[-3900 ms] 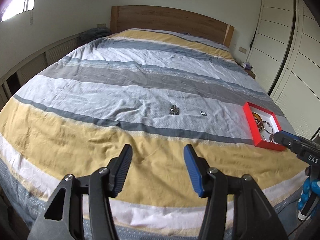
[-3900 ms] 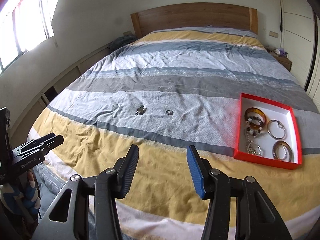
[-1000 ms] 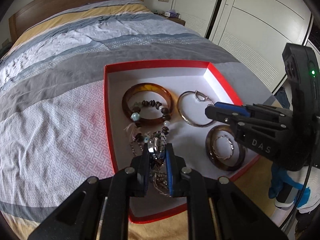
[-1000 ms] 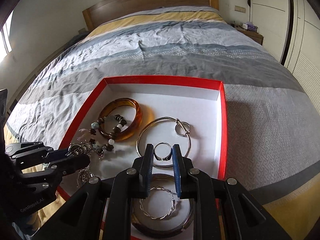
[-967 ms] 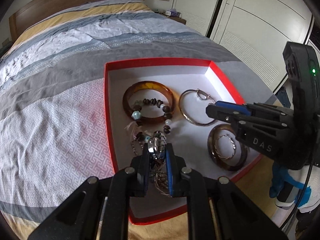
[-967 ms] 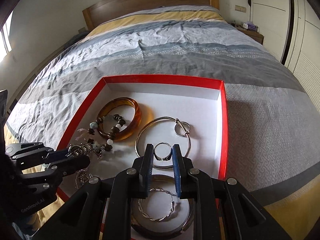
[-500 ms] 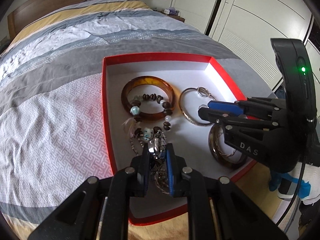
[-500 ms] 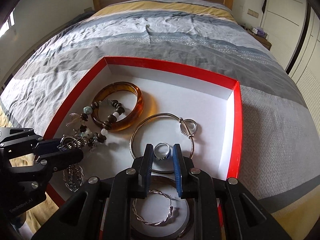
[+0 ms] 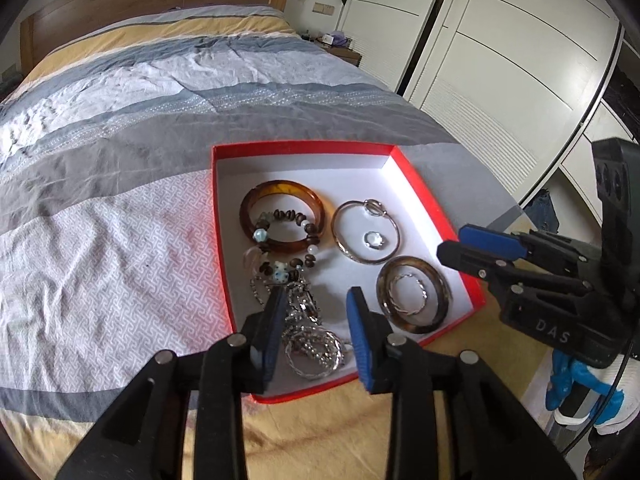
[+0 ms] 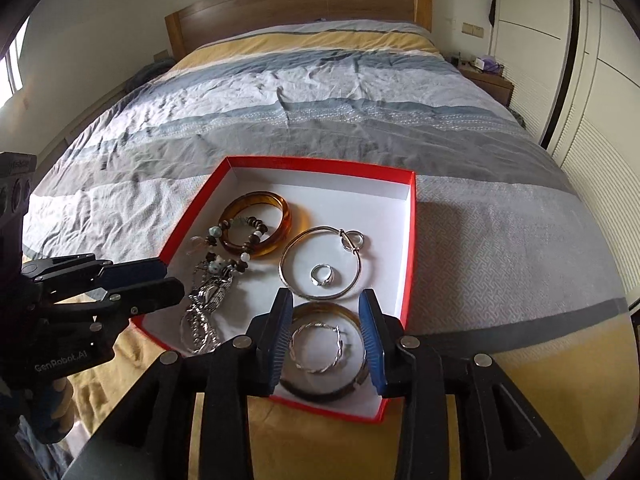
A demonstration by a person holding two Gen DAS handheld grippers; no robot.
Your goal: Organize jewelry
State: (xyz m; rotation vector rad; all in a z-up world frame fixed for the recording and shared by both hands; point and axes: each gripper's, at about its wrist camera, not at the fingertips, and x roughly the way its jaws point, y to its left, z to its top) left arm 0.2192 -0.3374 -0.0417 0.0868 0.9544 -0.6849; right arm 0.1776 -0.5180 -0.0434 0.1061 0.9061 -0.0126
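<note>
Lettering reading "DAS" is seen on the body of the right gripper (image 9: 476,246) in the left wrist view, and "GenRobot.AI" is read on the body of the left gripper (image 10: 160,284) in the right wrist view; no other writing can be made out. Both grippers are held tilted downward over a red-rimmed box (image 10: 409,240) that lies on the striped bed cover (image 10: 320,92). The jaws of the left gripper have just been opening and now stand apart; a heap of silver chain jewelry (image 9: 312,336) lies on the white box floor between its fingers (image 9: 362,332), and the pads are not seen pressing on it. The jaws of the right gripper have likewise just been opening; its fingers (image 10: 370,340) are spread above a dark bangle (image 10: 320,394) with a twisted silver hoop (image 10: 318,346) lying inside it, and nothing is clamped. A small silver ring (image 10: 323,275) is found lying free on the box floor within a thin silver bangle (image 10: 320,260), just beyond the right fingertips. An amber bangle (image 10: 256,224) with a beaded bracelet (image 10: 240,240) draped over it is noted at the far left of the box. A blue-gloved hand (image 9: 576,380) is partly seen below the right gripper. A wooden headboard (image 10: 300,0) and white wardrobe doors (image 9: 500,60) are recorded behind.
</note>
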